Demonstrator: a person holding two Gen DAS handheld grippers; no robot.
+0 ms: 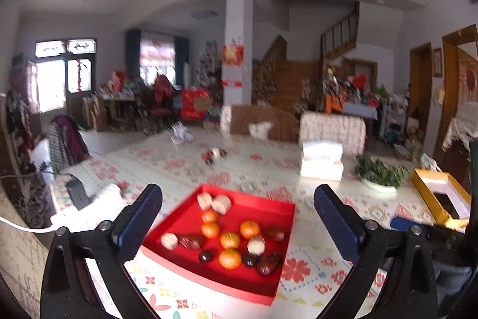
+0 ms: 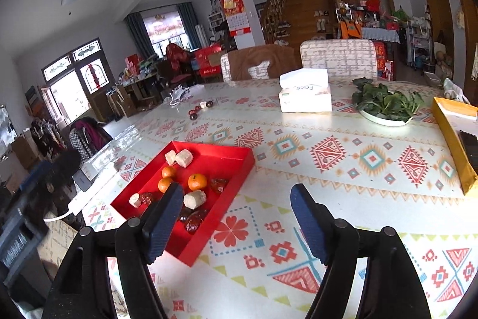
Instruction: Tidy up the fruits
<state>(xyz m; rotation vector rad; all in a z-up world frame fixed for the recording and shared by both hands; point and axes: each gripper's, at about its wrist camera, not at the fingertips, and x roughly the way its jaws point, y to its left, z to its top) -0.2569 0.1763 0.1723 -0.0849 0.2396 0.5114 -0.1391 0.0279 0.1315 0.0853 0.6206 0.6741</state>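
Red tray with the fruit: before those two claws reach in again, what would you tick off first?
1. Left gripper empty and open: ok.
2. Right gripper empty and open: ok.
3. Red tray flat on the table, fully on it: ok.
4. Oranges in the tray lie apart enough to grasp singly: ok.
5. Stray pieces far across the table, outside the tray: not ok.
6. Whether the dark wrapped items are fruit: cannot tell.
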